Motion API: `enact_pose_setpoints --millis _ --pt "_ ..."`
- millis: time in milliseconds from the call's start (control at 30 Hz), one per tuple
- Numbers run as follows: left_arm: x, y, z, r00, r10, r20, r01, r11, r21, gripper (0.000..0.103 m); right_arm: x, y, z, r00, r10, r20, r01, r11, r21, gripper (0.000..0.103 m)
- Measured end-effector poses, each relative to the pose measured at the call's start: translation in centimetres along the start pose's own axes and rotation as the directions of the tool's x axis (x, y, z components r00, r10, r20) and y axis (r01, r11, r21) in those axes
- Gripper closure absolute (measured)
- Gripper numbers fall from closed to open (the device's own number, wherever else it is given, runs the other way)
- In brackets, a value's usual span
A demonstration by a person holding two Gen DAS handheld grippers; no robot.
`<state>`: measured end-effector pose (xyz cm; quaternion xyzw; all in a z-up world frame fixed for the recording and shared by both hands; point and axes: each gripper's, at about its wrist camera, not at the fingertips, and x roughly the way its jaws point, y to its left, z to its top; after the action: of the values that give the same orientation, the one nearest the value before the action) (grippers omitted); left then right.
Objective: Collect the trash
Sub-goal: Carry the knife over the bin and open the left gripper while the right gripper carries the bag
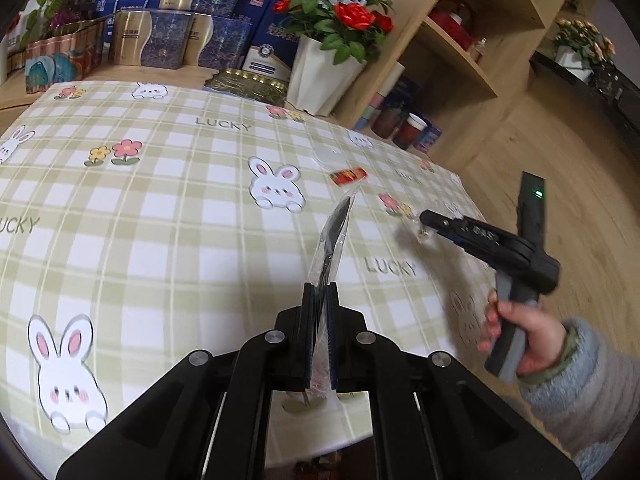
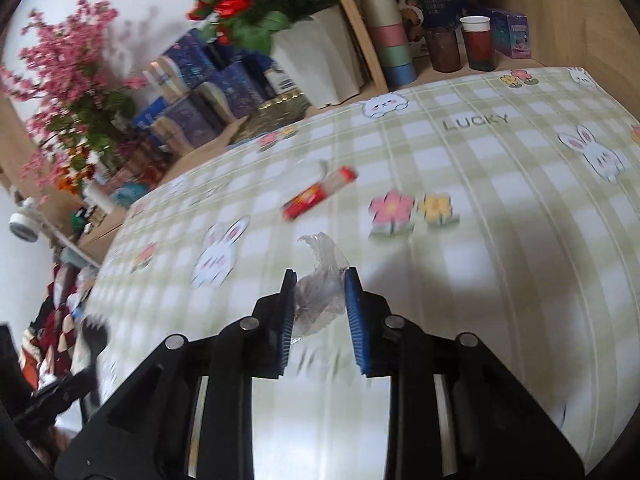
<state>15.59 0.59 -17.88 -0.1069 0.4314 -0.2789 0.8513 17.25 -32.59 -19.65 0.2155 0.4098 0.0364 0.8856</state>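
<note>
- Left gripper [image 1: 320, 296], lower centre of the left view: clenched on a clear wrapper [image 1: 332, 236] that stands up from between the jaws.
- Right gripper [image 2: 320, 280], lower centre of the right view: jaws part-way apart, with a crumpled film [image 2: 320, 280] between the blue pads [image 2: 354, 312]; firm pinch cannot be told.
- Red packet [image 2: 318, 193] lies on the tablecloth [image 2: 500, 208], centre frame, apart from both grippers.
- Flower pot [image 1: 320, 76] stands at the table's far edge, upper centre of the left view.
</note>
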Motion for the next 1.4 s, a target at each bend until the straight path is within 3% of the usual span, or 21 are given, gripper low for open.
enact_pose_setpoints --millis 300,433,667,867,1400 --pt "-2.3 -3.0 -3.8 0.999 -0.024 -0.046 0.025 0.999 0.027 0.097 -7.7 1.4 -7.8 0.999 0.045 -0.012 -0.044 0.998 0.051 0.076" --pt "-3.2 -5.0 -5.9 0.997 -0.037 -0.066 0.042 0.997 0.066 0.097 -9.6 2.8 -9.7 0.998 0.038 -0.043 -0.039 0.999 -0.012 0.076" --pt "-4.8 -6.6 -10.0 0.993 -0.059 -0.106 0.063 0.997 0.035 0.097 -12.9 4.1 -11.4 0.998 0.066 -0.025 -0.067 0.997 -0.042 0.076" --pt "-4.9 -6.8 -12.8 0.984 -0.018 -0.177 0.024 0.999 0.035 0.097 -14.0 4.7 -12.5 0.997 0.069 -0.034 -0.071 0.996 -0.06 0.076" --pt "-3.9 -6.2 -15.7 0.955 0.057 -0.291 -0.05 0.998 0.032 0.096 -15.8 5.0 -14.7 0.997 0.058 -0.044 -0.062 0.992 -0.107 0.076"
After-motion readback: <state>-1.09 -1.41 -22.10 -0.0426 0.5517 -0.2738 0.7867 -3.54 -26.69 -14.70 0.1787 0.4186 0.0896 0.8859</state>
